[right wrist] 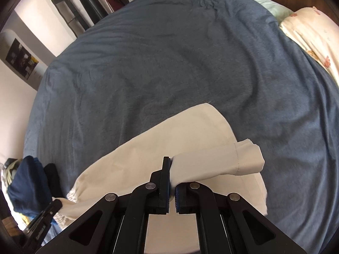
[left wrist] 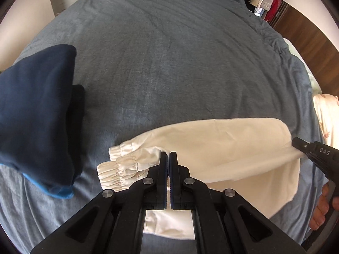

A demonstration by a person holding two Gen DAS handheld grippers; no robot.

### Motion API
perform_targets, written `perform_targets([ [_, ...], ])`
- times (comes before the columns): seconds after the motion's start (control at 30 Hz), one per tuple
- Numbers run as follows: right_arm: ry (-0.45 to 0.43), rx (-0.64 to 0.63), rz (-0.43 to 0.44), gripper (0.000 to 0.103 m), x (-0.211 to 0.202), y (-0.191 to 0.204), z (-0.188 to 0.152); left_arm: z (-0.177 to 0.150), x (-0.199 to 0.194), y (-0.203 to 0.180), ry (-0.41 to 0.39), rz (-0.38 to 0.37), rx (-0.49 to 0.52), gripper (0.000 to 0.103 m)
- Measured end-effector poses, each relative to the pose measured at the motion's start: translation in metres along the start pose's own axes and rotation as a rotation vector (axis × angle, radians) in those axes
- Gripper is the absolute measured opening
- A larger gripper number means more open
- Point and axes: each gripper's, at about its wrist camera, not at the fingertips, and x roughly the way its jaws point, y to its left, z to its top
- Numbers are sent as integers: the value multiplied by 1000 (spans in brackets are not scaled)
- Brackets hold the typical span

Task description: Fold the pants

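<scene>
Blue-grey bedding [left wrist: 169, 63] covers the bed on which this fold is being made, and the cream pants [left wrist: 222, 148] hang low over its near edge, stretched between the two claws. Closest in the left wrist view, the left gripper [left wrist: 169, 163] is pinched narrow on the fabric just behind the gathered elastic waistband [left wrist: 118, 167], which spills out to its left. In the right wrist view the right gripper [right wrist: 172, 182] is clamped tight on the hemmed leg ends [right wrist: 239, 158], whose doubled cuff bulges out to the right of the jaws. A hand [left wrist: 322, 207] shows under the right gripper at the edge of the left view. Between the grips the cloth sags in a broad belly onto the bedding. Farther off, a folded navy garment [left wrist: 36, 110] with something black beside it lies to the left, well apart from the pants, and a floral pillow [right wrist: 313, 38] sits at the far right corner; hanging clothes crowd the wall beyond. Judging from this, the pants are being carried to lay flat or brought end to end. The risk is the slack middle: if it drags across the bedding, it could bunch or fold skew, and the thin pinch near the waistband could slip if the two ends pull apart.
</scene>
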Motion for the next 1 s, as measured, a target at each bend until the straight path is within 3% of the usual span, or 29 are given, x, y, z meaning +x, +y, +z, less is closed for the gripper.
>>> perform_targets([
  [0.27,22,-47,-5,4,48,14,24,12,30,2,0,26,5,4],
  [0.43,18,-57,-19,4,70,18,35,17,43,-2,-9,68,64,11],
  [0.5,20,-60,-25,5,76,19,38,15,39,-5,-35,88,97,29],
  [0.53,24,-60,-33,7,78,19,39,14,35,-6,-54,98,114,36],
  [0.57,28,-59,-41,14,79,19,40,12,29,-7,-83,107,131,49],
  [0.6,29,-67,-50,21,80,19,40,11,22,-7,-110,108,144,54],
  [0.63,22,-72,-61,38,77,19,41,8,15,-9,-137,109,160,56],
  [0.67,1,-72,-70,46,73,20,41,4,5,-10,-167,120,185,61],
  [0.9,-137,-164,-147,47,24,33,33,-23,-27,-3,-206,132,228,62],
  [1.0,-137,-300,-76,47,12,52,21,-34,-27,8,-182,142,200,62],
])
